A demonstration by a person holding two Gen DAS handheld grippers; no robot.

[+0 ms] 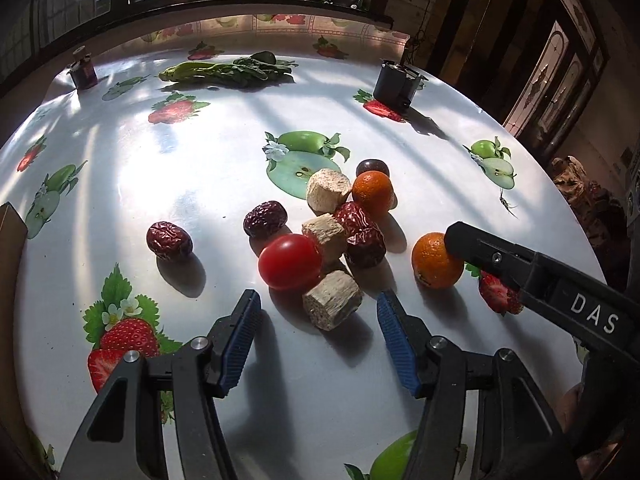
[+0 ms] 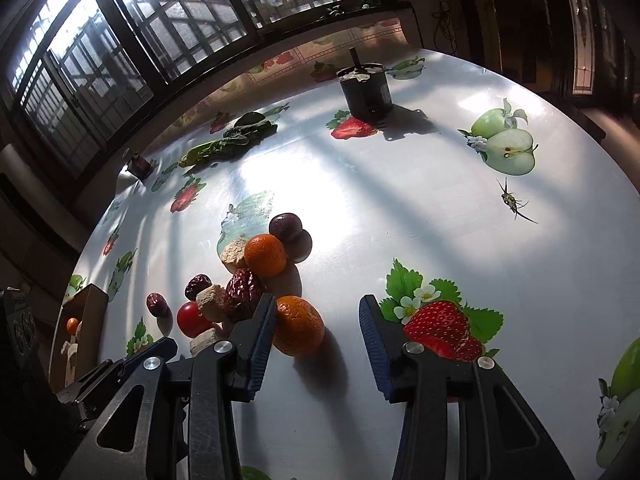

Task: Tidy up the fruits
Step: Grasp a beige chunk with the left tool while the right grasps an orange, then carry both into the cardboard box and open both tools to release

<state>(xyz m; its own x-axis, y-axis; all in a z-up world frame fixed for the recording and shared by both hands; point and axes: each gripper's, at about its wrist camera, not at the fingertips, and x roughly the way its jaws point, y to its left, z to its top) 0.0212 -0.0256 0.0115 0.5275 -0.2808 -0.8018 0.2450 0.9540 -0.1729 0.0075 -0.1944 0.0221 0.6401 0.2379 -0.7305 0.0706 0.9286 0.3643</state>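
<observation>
On the fruit-print tablecloth (image 1: 168, 168) lies a pile: a cherry tomato (image 1: 290, 262), wrinkled red dates (image 1: 360, 232), beige cut chunks (image 1: 325, 234), an orange (image 1: 372, 192) and a dark plum (image 1: 372, 167). My left gripper (image 1: 318, 304) is open around the nearest beige chunk (image 1: 332, 304), and neither pad touches it. A second orange (image 2: 298, 326) lies inside my open right gripper (image 2: 318, 308), against the left pad and well apart from the right one. In the left wrist view, one of the right gripper's fingers (image 1: 472, 244) rests beside that orange (image 1: 436, 260).
Leafy greens (image 1: 232, 70), a small jar (image 1: 84, 72) and a black container (image 1: 396, 84) stand along the far side near the window. A cardboard box (image 2: 86, 320) holding a small orange sits at the left table edge. An insect (image 2: 510, 200) is on the cloth to the right.
</observation>
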